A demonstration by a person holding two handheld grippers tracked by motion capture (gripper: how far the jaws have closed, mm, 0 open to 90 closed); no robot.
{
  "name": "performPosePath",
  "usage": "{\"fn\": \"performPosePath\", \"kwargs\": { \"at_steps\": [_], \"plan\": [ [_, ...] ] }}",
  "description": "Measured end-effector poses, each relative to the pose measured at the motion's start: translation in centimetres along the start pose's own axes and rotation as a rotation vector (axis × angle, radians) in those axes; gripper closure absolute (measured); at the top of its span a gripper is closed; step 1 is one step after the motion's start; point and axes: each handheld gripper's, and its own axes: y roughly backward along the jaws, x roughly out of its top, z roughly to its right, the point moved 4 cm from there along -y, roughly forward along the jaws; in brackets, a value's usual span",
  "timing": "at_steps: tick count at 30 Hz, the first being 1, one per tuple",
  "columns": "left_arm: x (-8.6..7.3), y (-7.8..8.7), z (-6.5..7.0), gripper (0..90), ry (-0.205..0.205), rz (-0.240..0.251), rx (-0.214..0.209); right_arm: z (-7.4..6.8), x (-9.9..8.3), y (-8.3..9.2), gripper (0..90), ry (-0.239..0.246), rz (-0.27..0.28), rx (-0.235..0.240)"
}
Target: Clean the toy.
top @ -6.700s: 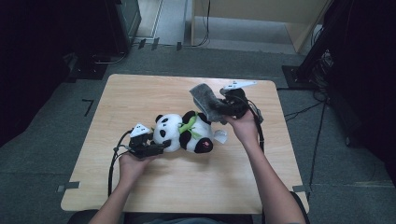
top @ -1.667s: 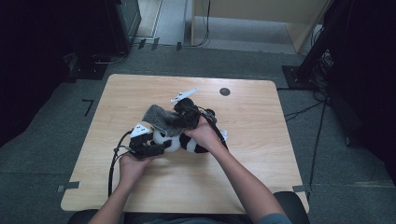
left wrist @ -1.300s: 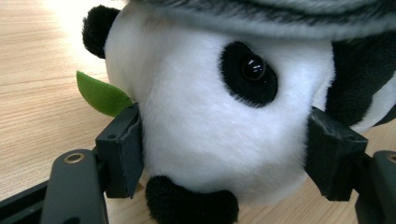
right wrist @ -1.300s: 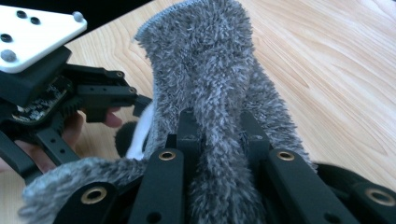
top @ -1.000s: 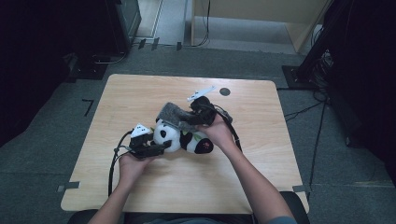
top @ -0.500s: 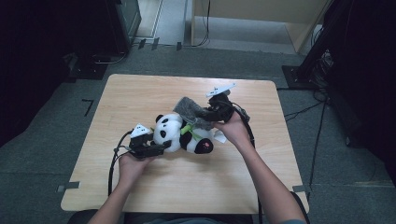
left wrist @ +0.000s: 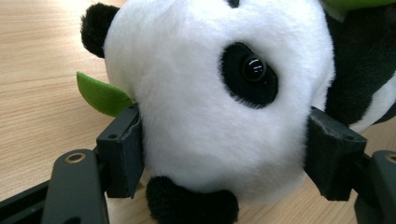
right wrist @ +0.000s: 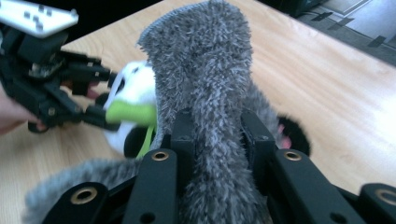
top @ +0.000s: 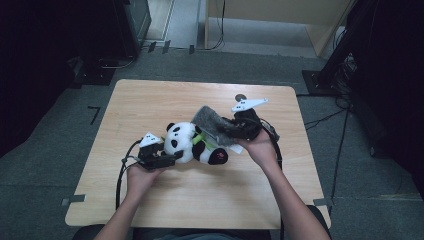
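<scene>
Two grippers work mid-table. Nearest, at left, the left gripper (top: 167, 159) clamps the head of the panda plush (left wrist: 210, 93), which lies on the wooden table (top: 150, 100). Farther right, the right gripper (right wrist: 217, 133) pinches a fuzzy grey cloth (right wrist: 205, 70) above the panda's body.

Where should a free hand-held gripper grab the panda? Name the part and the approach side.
Take the plush panda by its black foot, coming from the person's side of the table. The head sits between the left hand-held gripper; grey fuzzy cloth in the right hand-held gripper drapes its far side.
</scene>
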Motion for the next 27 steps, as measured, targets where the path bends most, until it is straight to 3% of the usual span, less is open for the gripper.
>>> {"fn": "performPosePath", "kwargs": {
  "at_steps": [2,6,7,8,9,10,11,13,22,27],
  "plan": [
    [0.0,0.0,0.0,24.8,0.002,0.001,0.0,-0.2,-1.0,-0.3,69.7,0.005,-0.006,0.008],
    [0.0,0.0,0.0,24.7,0.004,0.0,-0.001,-0.4,-2.1,-1.7,54.6,0.027,-0.019,0.011],
    [0.0,0.0,0.0,24.7,0.005,0.001,-0.001,-0.4,-2.1,-1.7,54.6,0.027,-0.019,0.011],
    [0.0,0.0,0.0,24.7,0.007,0.002,-0.002,-0.5,-1.9,-2.0,53.5,0.017,0.022,0.005],
    [0.0,0.0,0.0,24.7,0.006,0.002,-0.002,-0.5,-1.9,-2.0,53.5,0.017,0.022,0.005],
    [0.0,0.0,0.0,24.7,0.006,0.001,0.0,-0.6,-1.8,-2.4,62.5,0.007,0.046,0.012],
    [0.0,0.0,0.0,24.8,0.006,0.001,0.0,-0.6,-1.8,-2.4,62.5,0.007,0.046,0.012],
    [0.0,0.0,0.0,24.8,0.014,-0.002,0.002,-0.5,-2.2,-3.3,67.5,0.025,0.01,-0.017],
    [0.0,-0.1,0.0,24.7,0.01,-0.002,0.002,0.7,-4.5,-3.0,70.7,-0.008,0.045,-0.005],
    [0.0,-0.1,0.0,23.9,0.002,0.0,0.0,0.7,-5.9,-2.7,70.8,0.0,0.062,-0.021]
  ]
}}
